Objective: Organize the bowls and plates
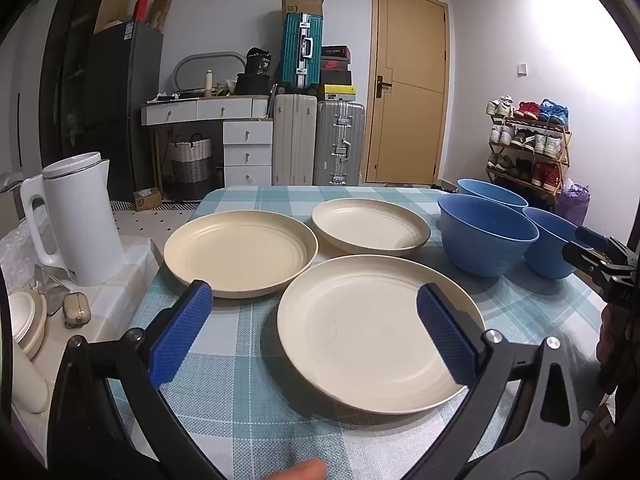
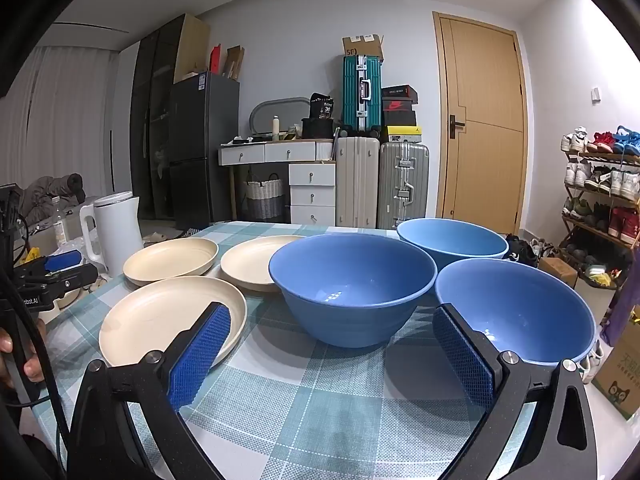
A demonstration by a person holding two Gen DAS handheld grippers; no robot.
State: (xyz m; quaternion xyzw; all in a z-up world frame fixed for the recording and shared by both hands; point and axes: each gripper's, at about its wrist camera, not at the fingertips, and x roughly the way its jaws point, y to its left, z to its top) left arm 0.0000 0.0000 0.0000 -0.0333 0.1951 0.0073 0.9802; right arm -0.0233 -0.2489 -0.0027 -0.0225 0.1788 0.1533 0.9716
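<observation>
Left wrist, round cream plates (image 1: 380,332), checked tablecloth (image 1: 248,420)

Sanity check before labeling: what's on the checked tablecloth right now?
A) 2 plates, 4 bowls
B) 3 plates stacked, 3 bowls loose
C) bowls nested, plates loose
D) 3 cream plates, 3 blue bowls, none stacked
D: three cream plates and three blue bowls each sit separately on the tablecloth.
</observation>
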